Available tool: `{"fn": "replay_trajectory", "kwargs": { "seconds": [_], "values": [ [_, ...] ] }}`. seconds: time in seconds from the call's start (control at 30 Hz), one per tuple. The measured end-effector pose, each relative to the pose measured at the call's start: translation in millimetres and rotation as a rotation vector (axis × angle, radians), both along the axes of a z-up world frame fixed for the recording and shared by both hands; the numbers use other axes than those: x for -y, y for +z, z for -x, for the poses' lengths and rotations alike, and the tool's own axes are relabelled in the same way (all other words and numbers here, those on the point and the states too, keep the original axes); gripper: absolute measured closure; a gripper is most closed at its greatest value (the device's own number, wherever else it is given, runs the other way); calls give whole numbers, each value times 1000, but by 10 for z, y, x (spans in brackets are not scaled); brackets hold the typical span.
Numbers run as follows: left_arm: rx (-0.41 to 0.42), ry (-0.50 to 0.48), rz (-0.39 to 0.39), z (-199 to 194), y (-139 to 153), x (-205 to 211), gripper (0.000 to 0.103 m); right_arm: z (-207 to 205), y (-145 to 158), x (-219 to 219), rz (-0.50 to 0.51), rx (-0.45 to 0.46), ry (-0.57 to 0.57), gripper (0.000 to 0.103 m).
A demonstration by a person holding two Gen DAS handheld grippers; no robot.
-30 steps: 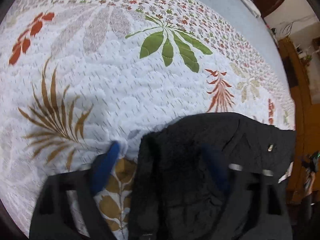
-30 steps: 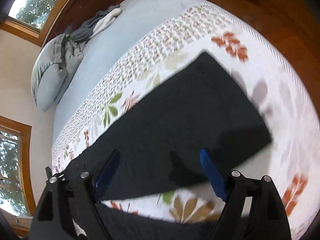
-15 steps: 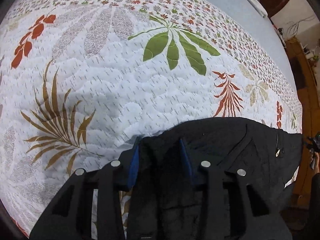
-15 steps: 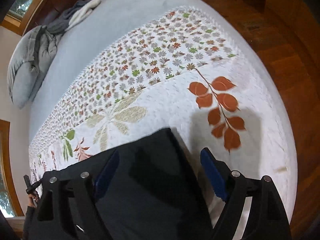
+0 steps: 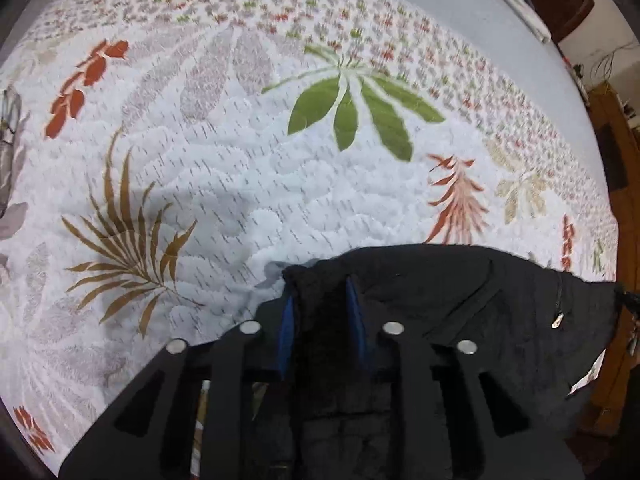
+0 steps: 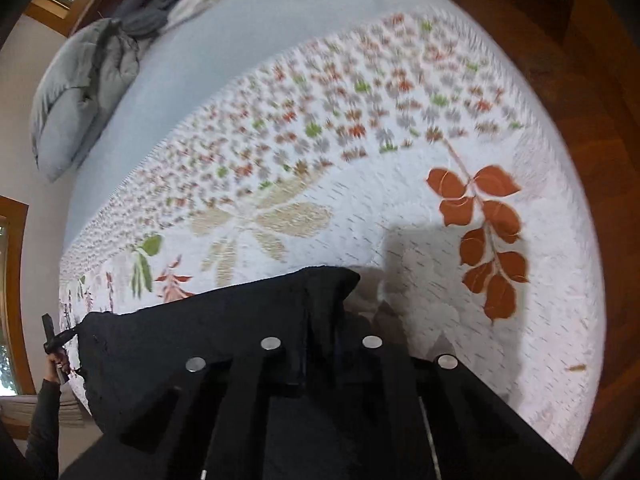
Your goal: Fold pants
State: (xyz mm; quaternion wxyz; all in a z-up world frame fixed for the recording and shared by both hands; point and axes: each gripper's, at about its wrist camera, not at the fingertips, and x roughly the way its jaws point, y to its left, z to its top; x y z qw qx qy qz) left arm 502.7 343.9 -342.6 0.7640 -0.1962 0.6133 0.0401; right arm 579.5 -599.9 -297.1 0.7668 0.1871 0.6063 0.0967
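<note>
Black pants (image 5: 460, 320) lie on a white quilt with leaf prints (image 5: 240, 184). In the left wrist view my left gripper (image 5: 319, 294) points steeply down at their near left corner. Its jaws are closing, and a bunched fold of black cloth fills the gap between the blue pads (image 5: 285, 320). In the right wrist view the pants (image 6: 192, 320) stretch away to the left. My right gripper (image 6: 320, 346) is shut on their right corner, where the cloth rises in a pinched ridge. The pads of that gripper are hidden in the fabric.
The quilt (image 6: 400, 220) ends in a rounded bed edge at right, above a wooden floor (image 6: 600, 80). Beyond the quilt are a grey-blue sheet, pillows (image 6: 72, 100) and a heap of clothes (image 6: 180, 0). A person's hand (image 6: 56, 356) holds the other gripper at far left.
The left jaws narrowed from wide open onto the pants corner. The right gripper travelled along the pants to their far corner, dropped lower, and shut on the cloth.
</note>
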Motion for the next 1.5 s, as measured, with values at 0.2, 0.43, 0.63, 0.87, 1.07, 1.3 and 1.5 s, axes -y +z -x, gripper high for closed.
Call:
{"fn": "replay_trajectory", "kwargs": {
  "seconds": [0.2, 0.43, 0.63, 0.87, 1.07, 1.3, 1.5],
  "values": [
    [126, 39, 20, 201, 475, -19, 91, 223, 499, 37, 19, 92, -23, 96],
    [253, 10, -7, 394, 1146, 135, 91, 635, 1109, 133, 29, 180, -68, 96],
    [363, 13, -1, 661, 1573, 273, 93, 1093, 1469, 238, 18, 246, -108, 96],
    [441, 17, 9, 1113, 1842, 353, 93, 1728, 1567, 330, 7, 288, -150, 96],
    [489, 24, 29, 1526, 1976, 345, 93, 2179, 1479, 366, 12, 310, -190, 96],
    [489, 37, 37, 1958, 1960, 290, 93, 2553, 1402, 357, -9, 340, -213, 96],
    [467, 59, 48, 2321, 1808, 220, 93, 2890, 1352, 353, -15, 354, -228, 96]
  ]
}}
